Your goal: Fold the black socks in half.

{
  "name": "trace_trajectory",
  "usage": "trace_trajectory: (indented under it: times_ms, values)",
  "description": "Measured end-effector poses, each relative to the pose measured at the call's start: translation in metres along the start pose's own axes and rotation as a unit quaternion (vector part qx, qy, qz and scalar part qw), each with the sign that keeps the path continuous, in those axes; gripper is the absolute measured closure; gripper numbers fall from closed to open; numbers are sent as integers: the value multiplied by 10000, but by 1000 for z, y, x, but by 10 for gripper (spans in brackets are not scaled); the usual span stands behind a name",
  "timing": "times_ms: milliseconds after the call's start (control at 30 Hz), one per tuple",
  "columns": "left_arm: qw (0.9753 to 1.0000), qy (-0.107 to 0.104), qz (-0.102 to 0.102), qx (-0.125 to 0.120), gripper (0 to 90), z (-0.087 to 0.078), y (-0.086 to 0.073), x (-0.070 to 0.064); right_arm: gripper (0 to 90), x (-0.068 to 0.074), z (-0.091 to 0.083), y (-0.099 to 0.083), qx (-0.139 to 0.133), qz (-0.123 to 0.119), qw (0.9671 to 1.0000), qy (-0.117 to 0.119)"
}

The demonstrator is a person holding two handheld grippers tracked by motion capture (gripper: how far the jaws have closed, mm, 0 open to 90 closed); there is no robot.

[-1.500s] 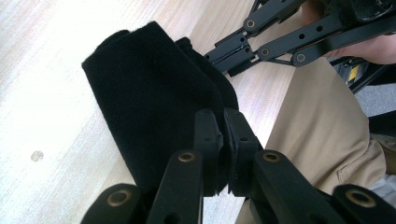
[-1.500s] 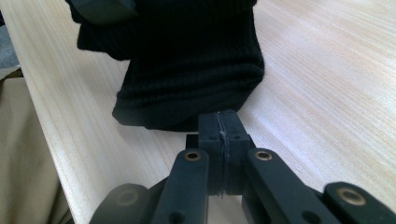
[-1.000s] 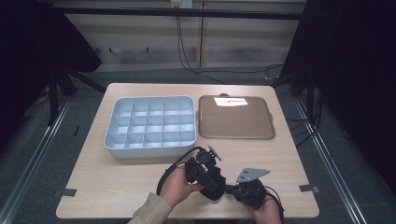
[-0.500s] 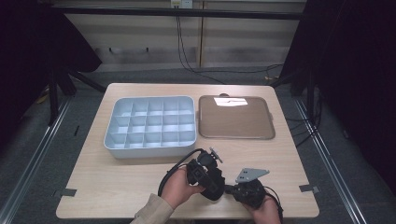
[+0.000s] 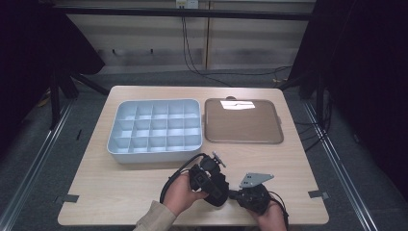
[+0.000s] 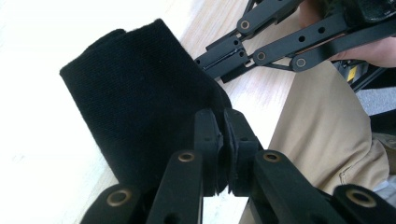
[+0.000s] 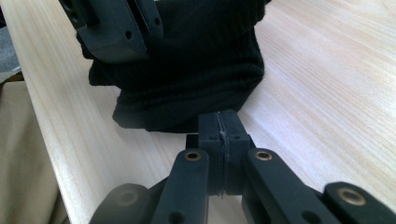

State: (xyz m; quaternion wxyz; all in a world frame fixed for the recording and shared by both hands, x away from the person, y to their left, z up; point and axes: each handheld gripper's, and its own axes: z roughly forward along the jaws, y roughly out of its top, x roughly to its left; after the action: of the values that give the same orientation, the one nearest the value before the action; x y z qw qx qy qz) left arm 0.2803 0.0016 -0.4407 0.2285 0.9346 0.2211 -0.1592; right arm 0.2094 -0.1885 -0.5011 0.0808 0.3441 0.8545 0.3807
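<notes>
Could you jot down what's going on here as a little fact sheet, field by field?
Item handled: black knitted cloth, bunched on the table
Left gripper: jaws shut on an edge of the cloth
Right gripper: jaws shut, at the cloth's near edge; a pinch cannot be told
Blue divided tray: compartments look empty
Brown flat tray: bare
</notes>
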Motion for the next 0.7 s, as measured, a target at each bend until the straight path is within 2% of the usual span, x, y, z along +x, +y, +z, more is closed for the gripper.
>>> trace_trajectory:
  times_ms: [100,133,167,700]
  values:
    - [10000,2,-82,-28,851,-1,-3,1,891,1,3,3,5,-27,10000,12]
    - [10000,22,-49,9,851,-2,-3,2,891,1,3,3,5,-27,10000,12]
    - [9999,34,-134,-59,851,-2,-5,2,891,1,5,4,3,-42,10000,38]
    - [9996,72,-248,-100,850,-3,-15,8,891,4,14,13,15,-139,9998,108]
